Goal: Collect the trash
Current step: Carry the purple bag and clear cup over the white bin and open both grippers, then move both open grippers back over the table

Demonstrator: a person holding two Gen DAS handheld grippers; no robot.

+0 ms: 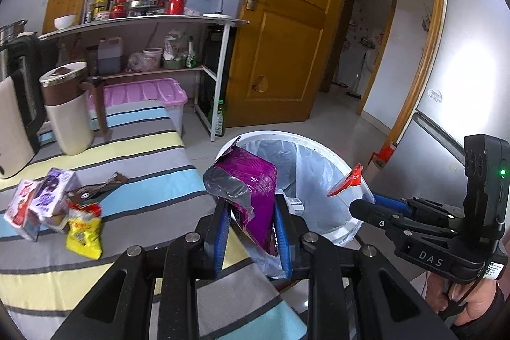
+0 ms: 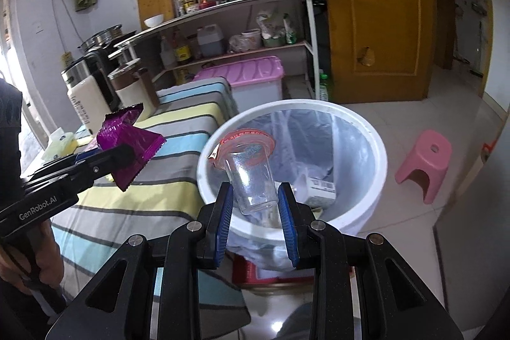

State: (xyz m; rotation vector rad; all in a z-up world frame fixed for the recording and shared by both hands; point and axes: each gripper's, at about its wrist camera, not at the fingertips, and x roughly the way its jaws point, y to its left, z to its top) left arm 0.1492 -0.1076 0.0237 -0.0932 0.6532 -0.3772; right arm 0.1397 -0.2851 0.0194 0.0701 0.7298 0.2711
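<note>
Trash is hanging over the white bin (image 2: 376,148): the left gripper (image 1: 251,212) is pinching a crinkled purple foil wrapper (image 1: 255,193), long axis upright at frame centre; the right gripper (image 2: 256,203) is clamping a clear ribbed plastic cup (image 2: 251,180), peeled red lid uppermost.

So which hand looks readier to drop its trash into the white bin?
The right, probably. Its gripper holds the clear plastic cup over the open mouth of the white bin. The left gripper holds the purple wrapper nearer the bin's rim, beside the striped table.
</note>
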